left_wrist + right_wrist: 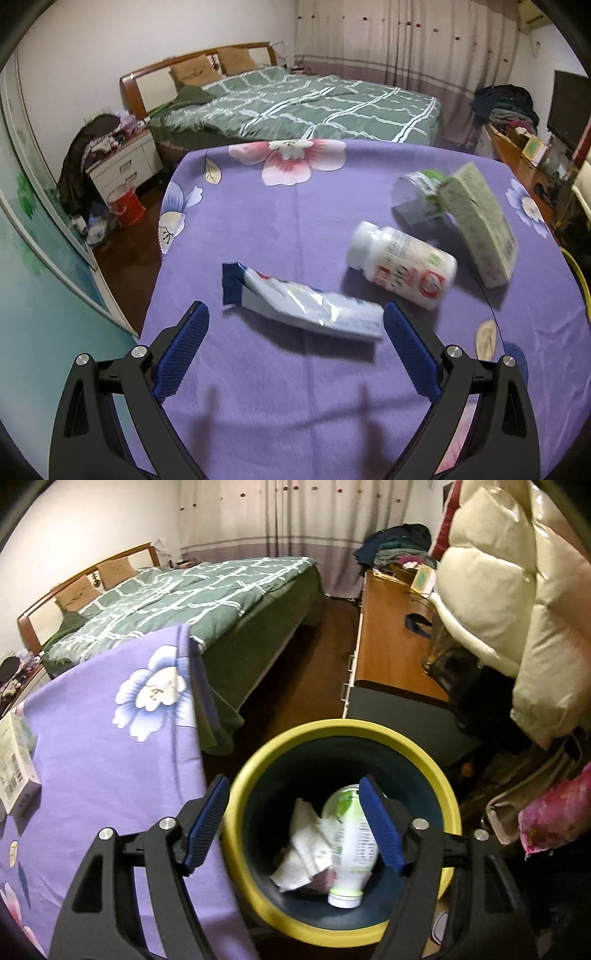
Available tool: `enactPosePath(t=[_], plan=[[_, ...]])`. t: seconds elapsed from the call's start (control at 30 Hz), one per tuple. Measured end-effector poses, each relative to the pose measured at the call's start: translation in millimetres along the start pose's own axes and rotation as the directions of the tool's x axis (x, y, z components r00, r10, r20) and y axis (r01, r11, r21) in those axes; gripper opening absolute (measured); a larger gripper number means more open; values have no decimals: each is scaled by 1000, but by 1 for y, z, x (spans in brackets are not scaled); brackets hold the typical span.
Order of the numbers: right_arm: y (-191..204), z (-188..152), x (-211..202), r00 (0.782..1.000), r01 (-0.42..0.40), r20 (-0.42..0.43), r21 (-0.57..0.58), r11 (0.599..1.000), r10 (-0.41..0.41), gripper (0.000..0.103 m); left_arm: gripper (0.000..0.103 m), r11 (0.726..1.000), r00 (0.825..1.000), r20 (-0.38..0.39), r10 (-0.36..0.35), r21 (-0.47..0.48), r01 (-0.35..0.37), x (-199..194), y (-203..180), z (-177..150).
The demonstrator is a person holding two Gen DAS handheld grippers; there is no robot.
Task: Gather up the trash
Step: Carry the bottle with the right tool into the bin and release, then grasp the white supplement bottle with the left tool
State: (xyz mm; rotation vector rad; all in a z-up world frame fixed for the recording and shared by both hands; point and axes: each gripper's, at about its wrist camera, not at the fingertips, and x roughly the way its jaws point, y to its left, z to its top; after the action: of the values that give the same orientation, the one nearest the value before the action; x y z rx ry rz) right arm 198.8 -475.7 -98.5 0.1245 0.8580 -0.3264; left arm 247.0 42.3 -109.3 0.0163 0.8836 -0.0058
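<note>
In the left wrist view a crumpled blue and white tube [303, 302] lies on the purple flowered tablecloth [280, 221]. My left gripper [295, 314] is open just above it, fingers on either side, not touching. A white bottle [404, 264] lies to the right, then a green box [478, 225] and a white cup [419, 197]. In the right wrist view my right gripper [295, 786] is open and empty above a yellow-rimmed bin [439, 775]. Inside the bin lie a white and green bottle [349, 838] and crumpled white paper [306, 849].
The bin stands on the floor by the table's right edge [195, 716]. A bed [295, 107] lies beyond the table. A wooden dresser [391, 642] and a white puffy coat [517, 590] are to the right. A nightstand [125, 166] and red bucket [125, 206] stand at left.
</note>
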Motion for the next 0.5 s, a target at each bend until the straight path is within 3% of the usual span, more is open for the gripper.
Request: enactPosePath(t=[0.17, 0.33, 0.5], plan=[[11, 0, 1, 1000, -17, -3, -14, 1000, 17, 69, 94, 997, 997, 31, -69, 20, 69, -5, -19, 14], [17, 1, 6, 999, -39, -7, -26, 999, 39, 69, 94, 990, 991, -3, -134, 46, 134, 6, -51, 26], [19, -2, 3, 999, -50, -5, -44, 998, 50, 69, 95, 952, 969, -12, -246, 184, 244, 20, -76, 39]])
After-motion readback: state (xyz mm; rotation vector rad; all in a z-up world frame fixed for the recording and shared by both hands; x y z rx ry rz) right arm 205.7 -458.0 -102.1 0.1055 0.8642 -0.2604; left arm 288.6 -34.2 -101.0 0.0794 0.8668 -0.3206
